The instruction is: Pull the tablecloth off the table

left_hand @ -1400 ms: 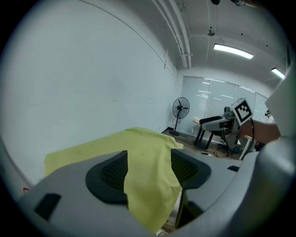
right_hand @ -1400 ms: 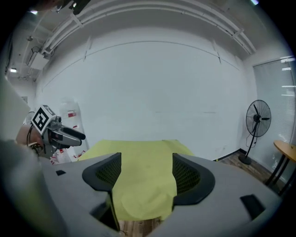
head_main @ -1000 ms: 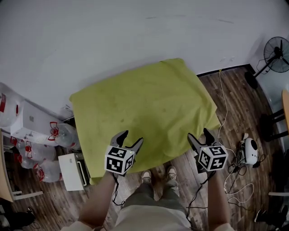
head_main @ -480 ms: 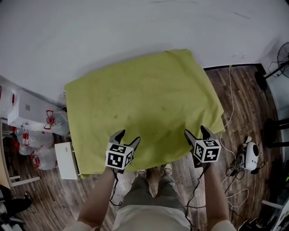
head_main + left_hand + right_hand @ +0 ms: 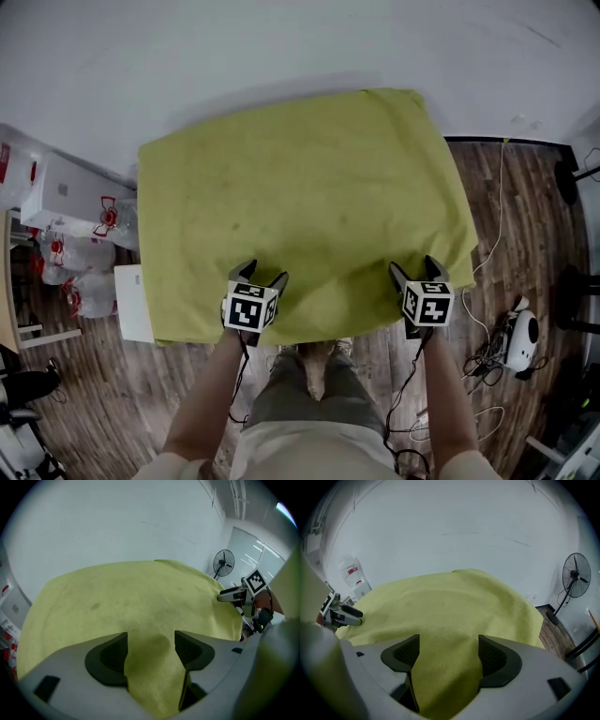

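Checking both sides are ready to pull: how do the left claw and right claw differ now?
The left claw is at the tablecloth's near-left edge, the right claw at its near-right edge. The left claw's jaws stand narrower; the right claw's are opening wider. Both have cloth between open jaws, unpinched.
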`<state>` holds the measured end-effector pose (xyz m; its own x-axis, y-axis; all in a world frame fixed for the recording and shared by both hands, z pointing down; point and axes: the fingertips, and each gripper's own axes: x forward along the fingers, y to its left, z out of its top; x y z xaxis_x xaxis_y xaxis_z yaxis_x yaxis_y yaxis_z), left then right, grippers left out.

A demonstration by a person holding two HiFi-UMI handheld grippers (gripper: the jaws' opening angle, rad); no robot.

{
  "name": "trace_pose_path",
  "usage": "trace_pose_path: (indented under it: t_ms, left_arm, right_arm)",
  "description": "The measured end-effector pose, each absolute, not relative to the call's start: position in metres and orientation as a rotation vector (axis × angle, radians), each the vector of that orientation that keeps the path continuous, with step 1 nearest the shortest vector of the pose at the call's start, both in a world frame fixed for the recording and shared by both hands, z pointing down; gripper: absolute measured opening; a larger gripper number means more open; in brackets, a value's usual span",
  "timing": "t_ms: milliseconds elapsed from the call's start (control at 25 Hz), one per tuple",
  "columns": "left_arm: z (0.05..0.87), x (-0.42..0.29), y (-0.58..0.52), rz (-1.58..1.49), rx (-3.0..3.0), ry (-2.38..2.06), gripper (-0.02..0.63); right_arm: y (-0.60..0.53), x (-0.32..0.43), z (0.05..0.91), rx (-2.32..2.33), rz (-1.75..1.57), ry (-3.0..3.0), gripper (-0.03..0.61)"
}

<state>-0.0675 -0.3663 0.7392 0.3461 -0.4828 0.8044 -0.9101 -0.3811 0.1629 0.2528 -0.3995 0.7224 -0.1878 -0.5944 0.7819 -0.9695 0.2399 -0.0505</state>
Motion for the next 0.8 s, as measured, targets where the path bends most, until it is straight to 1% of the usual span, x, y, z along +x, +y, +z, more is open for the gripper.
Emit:
trace_pose_path:
  t_ms: [160,400,440,520,600,680,800]
  left_arm:
    - [0.758,-0.065,-0.359,0.995,1.999,-1.232,0.311]
    - [0.751,-0.069,-0.362,0.948,2.007,-1.315,0.307]
    - [0.750,-0.069,-0.361,0.943,2.008,-1.321,0.298]
    - [0.746,-0.067,-0.361,0.928,2.006,-1.331,0.270]
    - [0.744,-0.067,-0.362,0.908,1.997,-1.344,0.223]
    - [0.743,-0.066,-0.361,0.897,1.992,-1.344,0.168]
    - [0.746,-0.059,-0.356,0.883,1.992,-1.297,0.053]
  right_arm:
    - [-0.399,0.258,0.737,1.439,0.758,-1.824,0.388]
    - [-0.397,0.253,0.735,1.516,0.739,-1.821,0.383]
    - [-0.394,0.251,0.735,1.517,0.728,-1.827,0.359]
    - [-0.387,0.246,0.733,1.507,0.708,-1.835,0.277]
    - [-0.381,0.238,0.733,1.496,0.691,-1.838,0.214]
    - [-0.374,0.229,0.733,1.481,0.670,-1.843,0.161]
    - [-0.362,0.215,0.734,1.445,0.627,-1.847,0.095]
